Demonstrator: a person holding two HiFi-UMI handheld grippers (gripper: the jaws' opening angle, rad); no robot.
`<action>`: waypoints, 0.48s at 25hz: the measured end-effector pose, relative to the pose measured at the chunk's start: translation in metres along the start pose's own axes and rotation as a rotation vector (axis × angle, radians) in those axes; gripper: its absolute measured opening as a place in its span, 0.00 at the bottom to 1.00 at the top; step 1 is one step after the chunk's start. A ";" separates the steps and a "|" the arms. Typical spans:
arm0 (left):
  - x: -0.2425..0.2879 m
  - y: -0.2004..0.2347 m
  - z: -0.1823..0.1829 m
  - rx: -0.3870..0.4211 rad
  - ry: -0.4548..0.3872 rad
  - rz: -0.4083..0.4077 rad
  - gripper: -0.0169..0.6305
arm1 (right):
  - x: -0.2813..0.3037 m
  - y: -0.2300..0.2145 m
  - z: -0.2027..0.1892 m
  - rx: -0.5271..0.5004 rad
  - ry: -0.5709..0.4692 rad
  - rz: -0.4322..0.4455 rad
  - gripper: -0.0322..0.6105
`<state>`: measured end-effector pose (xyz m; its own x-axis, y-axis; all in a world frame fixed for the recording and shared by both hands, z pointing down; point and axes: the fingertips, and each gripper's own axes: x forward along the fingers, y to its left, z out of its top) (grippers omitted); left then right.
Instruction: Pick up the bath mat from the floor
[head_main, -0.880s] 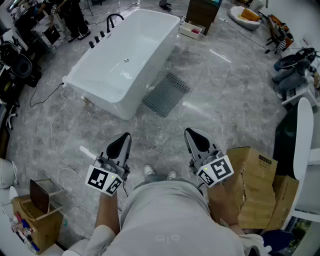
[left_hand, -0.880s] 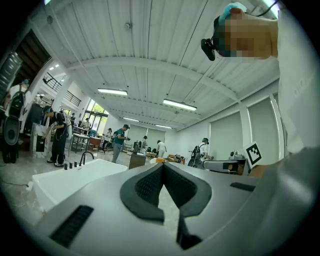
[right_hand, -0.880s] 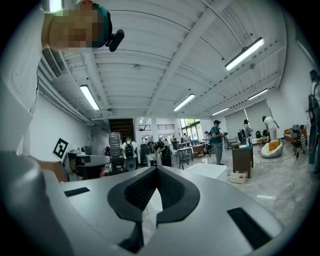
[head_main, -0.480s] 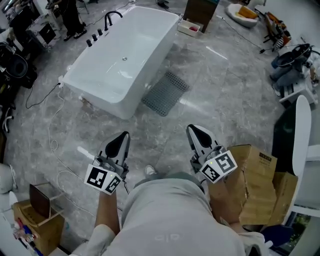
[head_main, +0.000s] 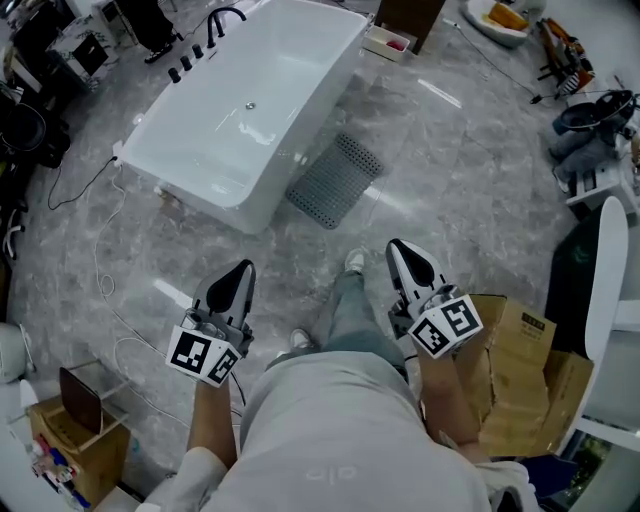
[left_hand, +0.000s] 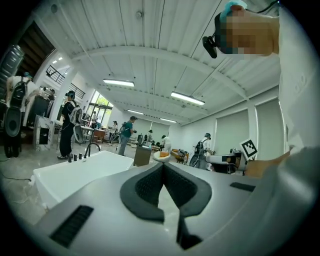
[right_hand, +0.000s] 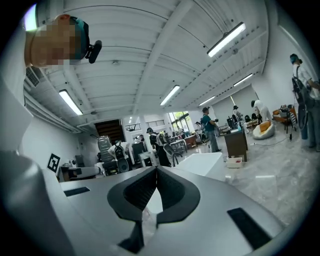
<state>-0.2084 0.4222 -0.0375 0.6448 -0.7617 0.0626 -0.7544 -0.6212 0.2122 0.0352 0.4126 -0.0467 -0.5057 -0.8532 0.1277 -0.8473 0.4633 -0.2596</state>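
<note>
Holding my left claw (head_main: 241, 274) and right claw (head_main: 402, 252) closed and empty, I judge nothing done: the bath mat (head_main: 334, 181) lies untouched on the floor (head_main: 470, 190), well ahead.

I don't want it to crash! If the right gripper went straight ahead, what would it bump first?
Probably the white bathtub. The right gripper points that way, with only open floor and the bath mat below its path; depth is hard to judge.

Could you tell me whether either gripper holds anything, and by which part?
Nothing is held: the left gripper and right gripper are shut and empty; the bath mat lies on the floor.
</note>
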 end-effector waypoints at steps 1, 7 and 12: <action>0.012 0.006 -0.001 -0.004 0.005 0.009 0.05 | 0.011 -0.012 0.002 0.006 0.002 0.005 0.09; 0.118 0.039 -0.008 -0.028 0.046 0.067 0.05 | 0.094 -0.102 0.018 0.033 0.045 0.072 0.09; 0.215 0.057 -0.016 -0.068 0.095 0.122 0.05 | 0.157 -0.180 0.019 0.070 0.123 0.138 0.09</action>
<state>-0.1108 0.2256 0.0036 0.5598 -0.8082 0.1831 -0.8200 -0.5085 0.2626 0.1114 0.1910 0.0016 -0.6356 -0.7453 0.2015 -0.7577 0.5522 -0.3477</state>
